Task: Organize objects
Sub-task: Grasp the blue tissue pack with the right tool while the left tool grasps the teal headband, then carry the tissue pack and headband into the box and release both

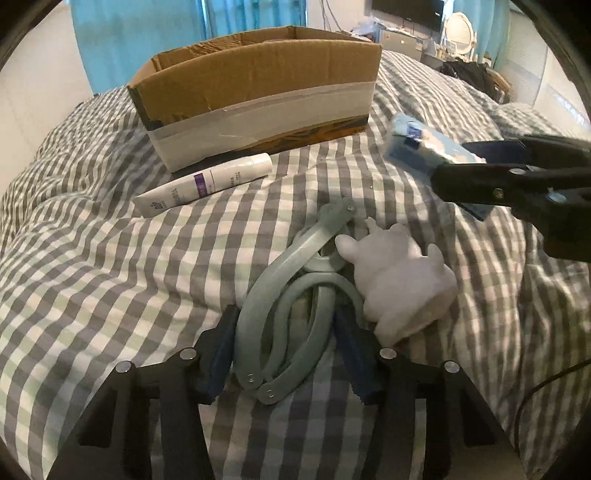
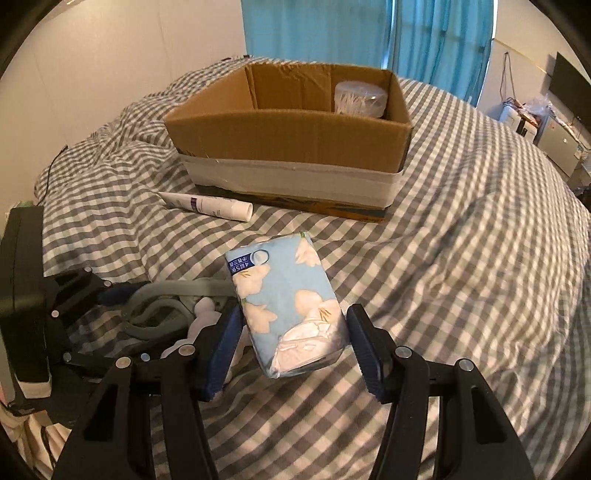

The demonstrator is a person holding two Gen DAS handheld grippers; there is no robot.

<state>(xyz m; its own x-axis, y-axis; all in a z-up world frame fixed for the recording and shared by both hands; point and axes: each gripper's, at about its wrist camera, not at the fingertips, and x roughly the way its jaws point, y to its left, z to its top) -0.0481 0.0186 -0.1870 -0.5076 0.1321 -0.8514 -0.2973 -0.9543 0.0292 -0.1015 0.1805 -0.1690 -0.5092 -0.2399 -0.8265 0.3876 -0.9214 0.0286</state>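
On the checked bed cover, my left gripper (image 1: pixel 286 347) is open, its fingers on either side of a pale green folding hanger (image 1: pixel 291 295). A white plush toy (image 1: pixel 399 280) lies against the hanger's right side. My right gripper (image 2: pixel 291 343) is shut on a blue flowered tissue pack (image 2: pixel 284 295), held above the bed; the pack also shows in the left wrist view (image 1: pixel 417 142). An open cardboard box (image 2: pixel 295 136) stands behind, with a tub of cotton swabs (image 2: pixel 360 98) inside. A white tube (image 1: pixel 203 184) lies in front of the box.
The bed cover (image 2: pixel 480 258) is rumpled on the left. Blue curtains (image 2: pixel 369 29) hang behind the bed. A desk with clutter and a monitor (image 2: pixel 569 92) stands at the far right. A cable (image 1: pixel 546 384) runs over the cover at my right.
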